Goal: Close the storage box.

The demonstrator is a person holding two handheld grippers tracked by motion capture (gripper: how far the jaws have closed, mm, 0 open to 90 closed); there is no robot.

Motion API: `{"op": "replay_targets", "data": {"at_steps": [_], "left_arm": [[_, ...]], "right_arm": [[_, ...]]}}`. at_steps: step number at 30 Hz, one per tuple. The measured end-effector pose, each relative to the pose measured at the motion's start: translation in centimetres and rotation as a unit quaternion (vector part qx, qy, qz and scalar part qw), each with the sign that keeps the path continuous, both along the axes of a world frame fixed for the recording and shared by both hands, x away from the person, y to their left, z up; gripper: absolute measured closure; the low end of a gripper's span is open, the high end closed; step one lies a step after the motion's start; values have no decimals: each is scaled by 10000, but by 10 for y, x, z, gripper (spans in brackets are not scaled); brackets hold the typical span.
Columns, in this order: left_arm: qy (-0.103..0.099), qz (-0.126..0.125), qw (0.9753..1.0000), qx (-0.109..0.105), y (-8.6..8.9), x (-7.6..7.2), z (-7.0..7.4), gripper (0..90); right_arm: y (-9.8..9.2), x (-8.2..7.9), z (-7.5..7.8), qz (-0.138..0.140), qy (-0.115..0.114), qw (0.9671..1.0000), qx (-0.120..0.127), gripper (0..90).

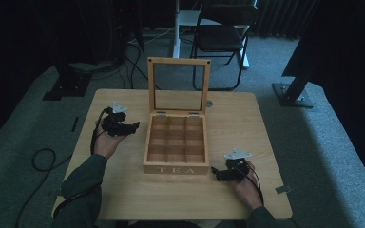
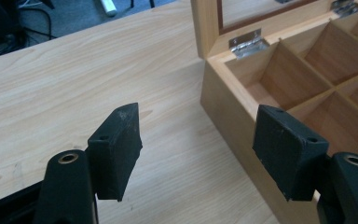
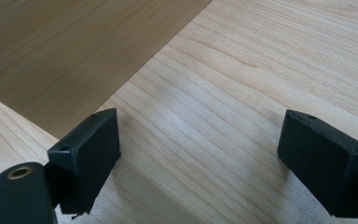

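Dark curtains and grey carpet surround a light wooden table (image 1: 123, 199), with a black folding chair (image 1: 223, 33) and a white post (image 1: 176, 26) on the floor beyond its far edge. At the middle of the table stands a wooden tea box (image 1: 176, 167) marked TEA on its near wall. Its lid (image 1: 178, 62), a wooden frame with a clear pane, stands upright at the far side on two metal hinges (image 2: 248, 42). Inside, partitions divide the box into nine compartments, and all that can be seen of them is bare wood.

Left of the box, near its far left corner, a hand holds the left gripper (image 1: 134, 127) above the table. Its jaws are spread wide with nothing between them, and they point at the left wall of the box. Right of the box, near its near right corner, the other hand holds the right gripper (image 1: 215, 172) low over the table. Its jaws are also spread wide and hold nothing; between them is only the table top
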State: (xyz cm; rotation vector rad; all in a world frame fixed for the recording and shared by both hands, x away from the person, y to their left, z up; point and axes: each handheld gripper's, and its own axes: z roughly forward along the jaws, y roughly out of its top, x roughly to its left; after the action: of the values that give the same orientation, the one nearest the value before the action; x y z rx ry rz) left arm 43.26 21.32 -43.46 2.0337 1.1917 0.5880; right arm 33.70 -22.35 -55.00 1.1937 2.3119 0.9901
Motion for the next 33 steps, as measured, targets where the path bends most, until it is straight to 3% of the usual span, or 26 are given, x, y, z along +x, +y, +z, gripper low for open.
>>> {"op": "replay_targets", "data": {"at_steps": [19, 26, 33], "left_arm": [[-144, -145, 9998, -54, -5, 25, 21, 315], [-190, -191, 9995, -174, -13, 37, 20, 316], [-206, -316, 9992, -130, -21, 47, 15, 307]], "right_arm": [[0, 0, 0, -7, -4, 10000, -2, 125], [0, 0, 0, -7, -4, 10000, -2, 125], [0, 0, 0, -15, -4, 10000, -1, 125]]}}
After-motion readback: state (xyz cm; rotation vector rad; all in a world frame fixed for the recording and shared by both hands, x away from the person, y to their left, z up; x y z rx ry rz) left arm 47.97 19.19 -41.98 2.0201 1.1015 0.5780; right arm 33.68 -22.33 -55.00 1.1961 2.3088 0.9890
